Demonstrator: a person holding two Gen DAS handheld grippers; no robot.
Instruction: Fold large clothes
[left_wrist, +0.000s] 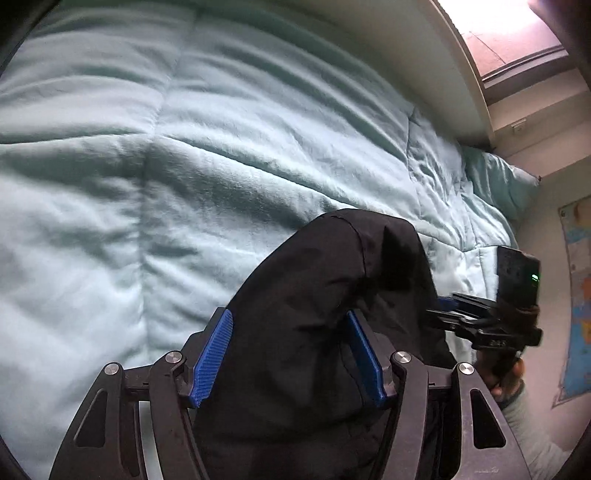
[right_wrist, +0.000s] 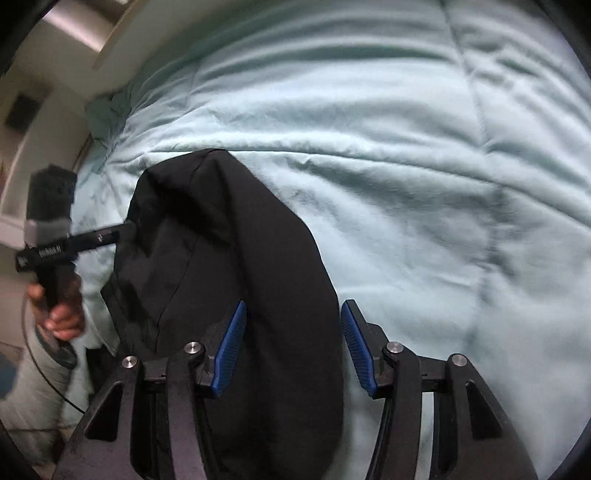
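Observation:
A black garment (left_wrist: 314, 314) lies bunched between my two grippers, above a light teal comforter (left_wrist: 184, 147). My left gripper (left_wrist: 291, 354) has its blue pads wide apart with the black cloth draped between and over them. My right gripper (right_wrist: 291, 347) is also wide open, the black garment (right_wrist: 229, 277) filling the gap between its blue pads. In the left wrist view the right gripper (left_wrist: 443, 310) meets the garment's right edge. In the right wrist view the left gripper (right_wrist: 127, 227) touches the garment's left edge.
The teal comforter (right_wrist: 406, 166) covers the bed in both views. A teal pillow (left_wrist: 498, 181) lies at the bed's far end by a window (left_wrist: 509, 37). A map poster (left_wrist: 580, 295) hangs on the wall. The person's sleeve (right_wrist: 33, 387) is at the left.

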